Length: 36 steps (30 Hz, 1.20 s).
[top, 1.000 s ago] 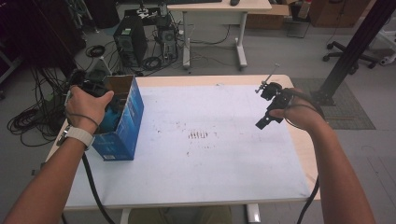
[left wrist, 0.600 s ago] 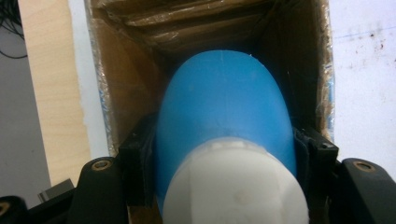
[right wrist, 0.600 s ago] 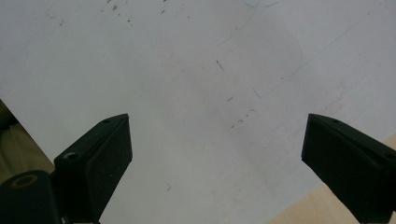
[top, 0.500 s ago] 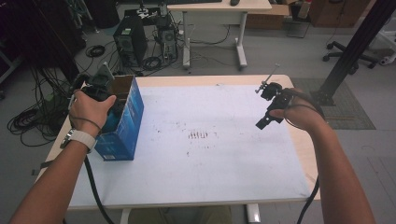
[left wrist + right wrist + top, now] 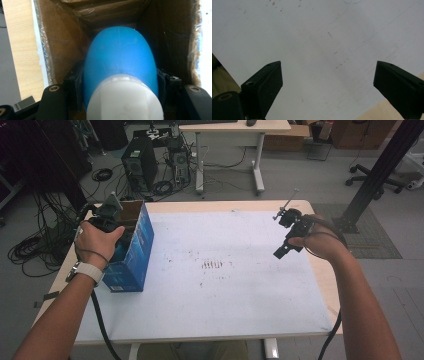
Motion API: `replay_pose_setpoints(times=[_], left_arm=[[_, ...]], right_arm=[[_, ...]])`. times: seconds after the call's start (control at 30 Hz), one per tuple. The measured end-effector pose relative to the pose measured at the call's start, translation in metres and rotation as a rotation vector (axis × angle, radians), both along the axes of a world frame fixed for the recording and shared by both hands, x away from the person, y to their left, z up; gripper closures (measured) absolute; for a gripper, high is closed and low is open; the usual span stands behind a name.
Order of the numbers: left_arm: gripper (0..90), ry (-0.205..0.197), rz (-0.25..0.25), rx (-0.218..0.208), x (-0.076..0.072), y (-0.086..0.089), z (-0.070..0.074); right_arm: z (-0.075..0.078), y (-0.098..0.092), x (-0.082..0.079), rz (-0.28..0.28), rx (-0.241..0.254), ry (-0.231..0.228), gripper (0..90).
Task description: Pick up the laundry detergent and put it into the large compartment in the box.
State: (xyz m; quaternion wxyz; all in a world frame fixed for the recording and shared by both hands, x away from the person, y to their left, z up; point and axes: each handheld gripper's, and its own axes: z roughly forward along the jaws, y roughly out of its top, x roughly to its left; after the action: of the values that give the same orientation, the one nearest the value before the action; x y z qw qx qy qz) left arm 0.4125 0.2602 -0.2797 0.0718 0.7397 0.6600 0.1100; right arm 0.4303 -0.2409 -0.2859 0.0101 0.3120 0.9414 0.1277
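Note:
An open cardboard box (image 5: 136,251) with blue printed sides stands at the table's left edge. My left gripper (image 5: 114,227) reaches down into its opening. In the left gripper view my left gripper (image 5: 120,82) is shut on a blue bottle (image 5: 119,55) with a white cap (image 5: 125,100), and the box's brown inner walls (image 5: 62,42) surround it. My right gripper (image 5: 282,247) hovers over the right side of the white table mat (image 5: 220,285). Its jaws stand wide apart in the right gripper view, where my right gripper (image 5: 327,82) is open with nothing between its fingers.
The wooden table edge (image 5: 325,285) borders the mat on the right. Behind the table are a computer tower (image 5: 140,167), loose cables (image 5: 37,247) on the floor, a second desk (image 5: 235,127), an office chair (image 5: 385,175) and a black slanted pole (image 5: 375,175).
My left hand has shifted slightly toward me over the box opening. The right hand has kept still.

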Motion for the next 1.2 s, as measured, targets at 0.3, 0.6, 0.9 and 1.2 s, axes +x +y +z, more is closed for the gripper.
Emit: replay_pose_setpoints(times=[0.3,0.6,0.9,1.2], left_arm=[[37.2,0.000,-0.008,-0.011,0.0012,0.0034,-0.0010],[35.5,-0.004,-0.020,-0.012,0.0022,0.0053,-0.0002],[35.1,-0.007,-0.020,-0.025,0.0020,0.0084,-0.0009],[30.9,-0.008,-0.022,-0.033,0.0022,0.0087,-0.0004]], right_arm=[[0.0005,-0.0003,-0.0009,-0.005,0.000,0.001,8.8],[-0.0005,0.0000,-0.0012,-0.003,0.000,0.002,8.8],[-0.0017,0.0002,-0.0031,-0.002,-0.001,0.004,8.7],[-0.0014,-0.0007,-0.0041,-0.003,0.000,0.004,8.7]])
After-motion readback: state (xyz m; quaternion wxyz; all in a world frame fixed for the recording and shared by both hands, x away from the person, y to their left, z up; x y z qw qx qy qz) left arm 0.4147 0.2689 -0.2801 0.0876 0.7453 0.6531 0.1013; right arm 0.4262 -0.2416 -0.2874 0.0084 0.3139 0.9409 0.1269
